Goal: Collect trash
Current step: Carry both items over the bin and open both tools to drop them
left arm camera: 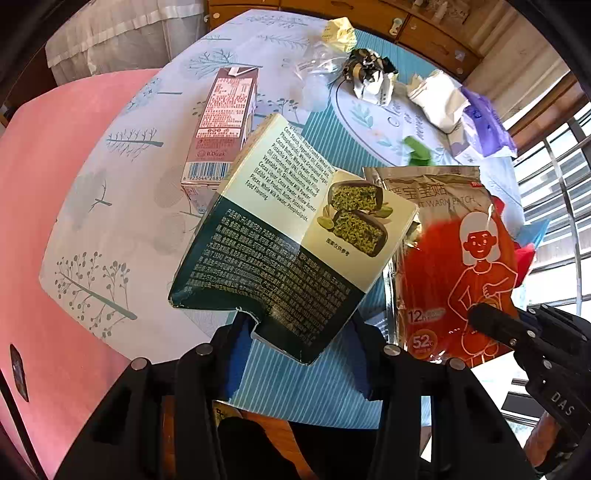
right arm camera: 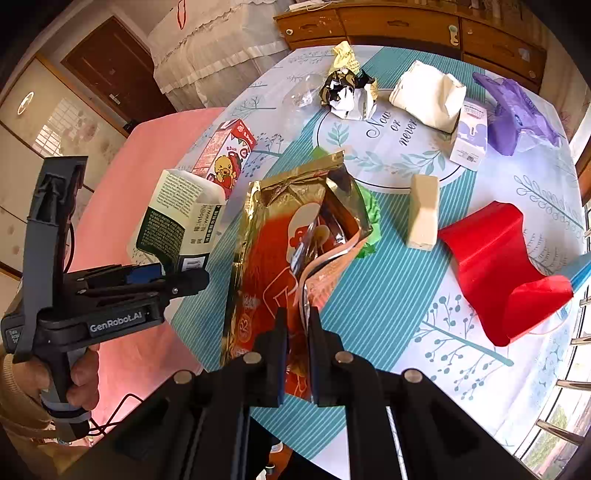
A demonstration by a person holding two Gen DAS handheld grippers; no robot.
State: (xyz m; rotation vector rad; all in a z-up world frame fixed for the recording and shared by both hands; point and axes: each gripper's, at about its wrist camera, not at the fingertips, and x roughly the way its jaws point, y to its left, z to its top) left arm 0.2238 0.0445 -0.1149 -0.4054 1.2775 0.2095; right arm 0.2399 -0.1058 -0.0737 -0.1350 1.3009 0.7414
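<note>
Glossy foil pouch (right arm camera: 295, 236), matt cardboard box (left arm camera: 291, 236), crumpled paper (right arm camera: 347, 92), smooth printed tablecloth (right arm camera: 424, 295).

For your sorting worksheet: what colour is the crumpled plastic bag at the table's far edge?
Purple plastic bag; clearest in the right wrist view.

Green-cream snack box (left arm camera: 291, 236) lifted, red foil pouch (right arm camera: 280, 258) torn open

worktop cloth (right arm camera: 424, 325), pale with tree prints and teal stripes; pink cover (left arm camera: 55, 177) beside it; wooden drawers (right arm camera: 406, 26) behind; window bars (left arm camera: 554, 192).
</note>
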